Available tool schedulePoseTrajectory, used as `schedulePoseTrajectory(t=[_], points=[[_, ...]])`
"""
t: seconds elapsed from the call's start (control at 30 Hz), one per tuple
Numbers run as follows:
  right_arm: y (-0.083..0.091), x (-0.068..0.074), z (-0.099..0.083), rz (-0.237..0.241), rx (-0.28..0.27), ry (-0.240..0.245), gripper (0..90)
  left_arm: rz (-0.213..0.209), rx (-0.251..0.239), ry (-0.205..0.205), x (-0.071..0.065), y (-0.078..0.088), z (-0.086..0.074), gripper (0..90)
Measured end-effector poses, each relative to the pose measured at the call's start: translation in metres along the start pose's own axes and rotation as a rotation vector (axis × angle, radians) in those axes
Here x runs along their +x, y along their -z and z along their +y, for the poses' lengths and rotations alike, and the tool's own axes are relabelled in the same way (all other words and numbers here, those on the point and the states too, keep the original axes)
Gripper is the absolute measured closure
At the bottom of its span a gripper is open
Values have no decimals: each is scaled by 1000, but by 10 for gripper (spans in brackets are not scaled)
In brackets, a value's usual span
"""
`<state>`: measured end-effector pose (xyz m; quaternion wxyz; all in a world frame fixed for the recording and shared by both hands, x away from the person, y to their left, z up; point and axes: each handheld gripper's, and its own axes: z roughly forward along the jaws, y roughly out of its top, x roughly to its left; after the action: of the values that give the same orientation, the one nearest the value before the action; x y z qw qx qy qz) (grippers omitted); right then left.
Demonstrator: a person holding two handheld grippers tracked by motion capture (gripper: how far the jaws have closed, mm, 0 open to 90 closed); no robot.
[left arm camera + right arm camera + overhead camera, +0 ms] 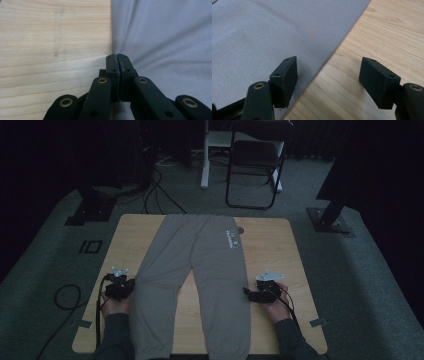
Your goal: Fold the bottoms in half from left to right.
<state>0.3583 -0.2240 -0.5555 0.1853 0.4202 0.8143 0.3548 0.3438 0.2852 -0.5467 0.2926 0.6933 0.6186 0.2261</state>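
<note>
Now | grey sweatpants (200,280) flat on counter (270,250), legs running 12 to 6 | your left hand-held gripper (117,57) clamped on outer leg edge | right hand-held gripper (328,75) open, straddling edge at 9 o'clock.

I can make out one bit of print: a small white marking on the grey sweatpants (200,270), on the upper part of the leg that lies toward my right gripper, just below the waistband at the far end of the table. It is too small and blurred for me to read any letter or number of it. Nothing else here carries readable text.
</note>
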Motion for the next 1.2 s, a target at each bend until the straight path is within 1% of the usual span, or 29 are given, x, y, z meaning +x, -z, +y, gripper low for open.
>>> schedulePoseTrajectory(t=[0.07,0.1,0.17,0.2,0.23,0.3,0.37,0.4,0.43,0.47,0.5,0.57,0.67,0.7,0.73,0.77,0.8,0.83,0.87,0.9,1.0,1.03,1.07,1.1,1.17,1.2], points=[[0,0,0,4,0,-4,312,-5,-3,0,0,0,0,887],[0,-1,0,6,-1,-4,307,-41,-1,18,1,0,0,889],[0,0,0,8,-2,-4,306,-86,-12,43,-1,0,2,890],[0,0,-1,8,-3,-4,305,-116,-31,56,-3,2,4,891],[0,0,-1,8,-3,-5,305,-147,-56,54,-7,4,7,891],[0,0,-1,13,-5,-5,300,-199,-100,34,-18,12,14,891],[0,0,-2,17,-7,-4,301,-261,-140,11,-32,20,23,891],[0,1,-2,16,-7,-4,301,-282,-150,6,-38,22,26,891],[0,1,-2,15,-8,-3,300,-314,-164,5,-45,25,29,891],[0,1,-2,14,-8,-3,300,-349,-173,-10,-56,27,34,891],[0,1,-2,14,-9,-2,300,-364,-176,-25,-63,29,37,891],[0,1,-2,15,-10,0,299,-408,-181,-58,-83,30,46,891],[0,1,-2,19,-14,4,297,-462,-170,-115,-117,26,59,891],[-1,0,-2,20,-15,5,297,-472,-168,-125,-125,24,62,891],[-1,0,-2,20,-15,6,297,-482,-161,-141,-136,21,66,891],[-1,0,-2,21,-15,7,296,-493,-157,-158,-147,18,69,891],[-1,0,-2,21,-16,6,296,-509,-153,-178,-161,15,74,891],[-1,0,-2,21,-16,6,297,-521,-146,-185,-169,13,77,891],[-1,0,-2,21,-15,8,296,-548,-141,-192,-183,12,83,891],[-1,0,-2,20,-17,8,297,-563,-144,-197,-191,12,86,891],[-1,0,-2,20,-16,7,297,-633,-174,-213,-222,19,99,891],[-1,0,-2,21,-16,7,296,-649,-179,-226,-232,21,102,891],[-1,0,-2,21,-16,7,296,-649,-179,-226,-232,21,102,891],[-1,0,-2,20,-16,8,297,-689,-174,-247,-249,20,106,891],[-1,0,-2,20,-16,5,297,-703,-143,-264,-266,11,105,889],[-1,0,-2,21,-16,5,296,-715,-122,-260,-270,6,104,886]])
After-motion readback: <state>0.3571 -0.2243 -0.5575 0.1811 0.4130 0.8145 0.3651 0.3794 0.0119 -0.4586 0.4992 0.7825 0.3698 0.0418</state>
